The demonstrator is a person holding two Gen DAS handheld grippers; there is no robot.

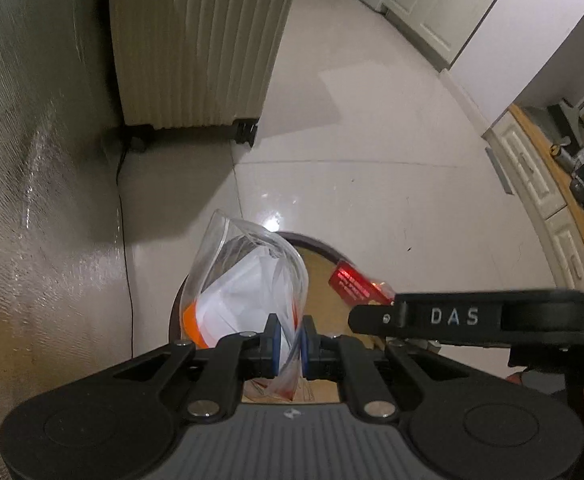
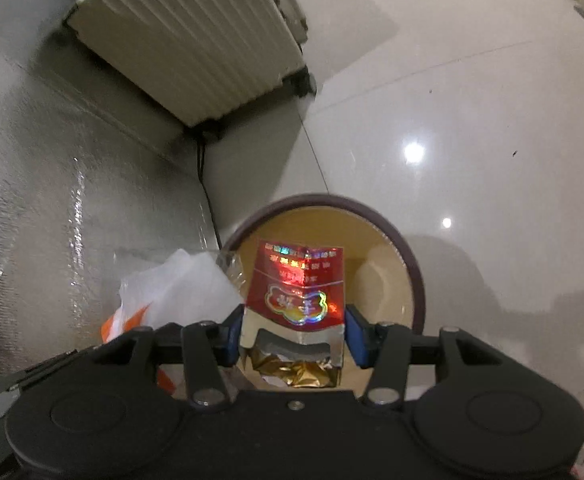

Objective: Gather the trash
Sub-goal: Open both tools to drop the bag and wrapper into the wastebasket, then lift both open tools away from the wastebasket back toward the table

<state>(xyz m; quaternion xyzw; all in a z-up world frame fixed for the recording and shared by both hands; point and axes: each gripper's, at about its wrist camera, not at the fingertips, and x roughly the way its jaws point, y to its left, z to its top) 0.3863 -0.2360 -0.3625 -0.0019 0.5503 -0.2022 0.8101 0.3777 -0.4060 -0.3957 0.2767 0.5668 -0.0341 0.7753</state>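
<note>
My left gripper (image 1: 290, 344) is shut on a clear plastic bag (image 1: 252, 280) with white and orange wrapping inside, held over a round bin (image 1: 320, 258) with a dark rim and tan inside. The right gripper (image 2: 294, 334) is shut on a red cigarette pack (image 2: 298, 288) with a torn foil end, above the same bin (image 2: 392, 240). In the left wrist view the pack (image 1: 358, 286) shows beside the other gripper's black arm. The bag (image 2: 176, 288) hangs left of the pack in the right wrist view.
A ribbed cream suitcase (image 1: 200, 40) stands on the glossy tile floor beyond the bin. A silvery textured wall (image 1: 24, 200) runs along the left, with a black cable (image 1: 126, 240) down its foot. White cabinets (image 1: 444, 4) and a wood-edged counter (image 1: 548, 160) lie to the right.
</note>
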